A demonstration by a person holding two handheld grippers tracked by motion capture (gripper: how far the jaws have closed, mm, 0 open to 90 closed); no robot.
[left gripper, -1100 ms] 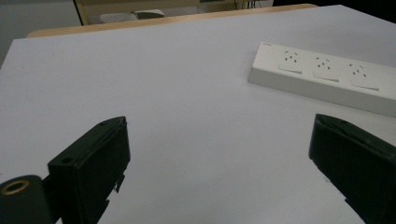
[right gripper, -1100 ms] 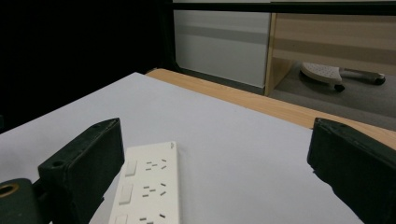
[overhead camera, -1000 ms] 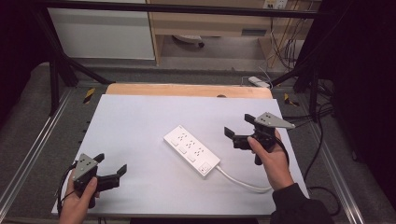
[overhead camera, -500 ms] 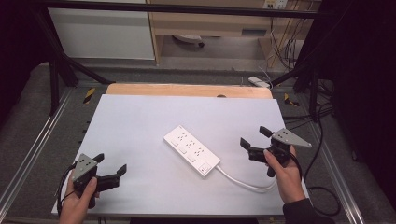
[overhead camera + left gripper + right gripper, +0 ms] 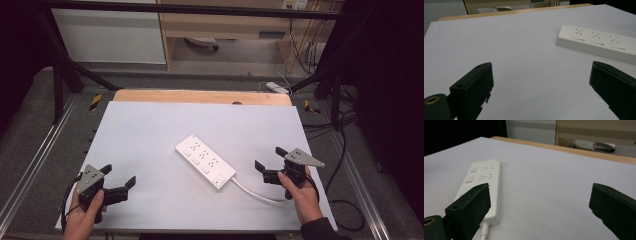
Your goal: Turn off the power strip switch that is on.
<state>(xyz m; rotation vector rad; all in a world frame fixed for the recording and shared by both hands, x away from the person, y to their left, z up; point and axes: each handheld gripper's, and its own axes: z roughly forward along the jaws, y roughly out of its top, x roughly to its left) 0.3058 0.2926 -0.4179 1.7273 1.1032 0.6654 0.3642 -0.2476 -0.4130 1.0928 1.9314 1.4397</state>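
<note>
A white power strip [image 5: 205, 161] lies slantwise in the middle of the white table top [image 5: 165, 125], sockets up. Its white cable [image 5: 255, 194] curves off the near end toward the right hand. My left gripper [image 5: 119, 175] rests open near the front left corner, well left of the strip, with nothing between its jaws. My right gripper [image 5: 269, 157] is open at the front right, just right of the strip's near end. In the left gripper view the power strip [image 5: 599, 42] lies ahead to the right. In the right gripper view the power strip [image 5: 482, 185] sits behind the left jaw.
A wooden edge [image 5: 200, 96] runs along the table's far side. Metal frame rails [image 5: 45, 145] flank both sides. Loose cables [image 5: 345, 210] trail on the floor at the right, and a small white adapter [image 5: 277, 87] lies beyond the far right corner.
The right hand has drawn its open gripper back toward the front right of the table, away from the strip. The left gripper has stayed put.
</note>
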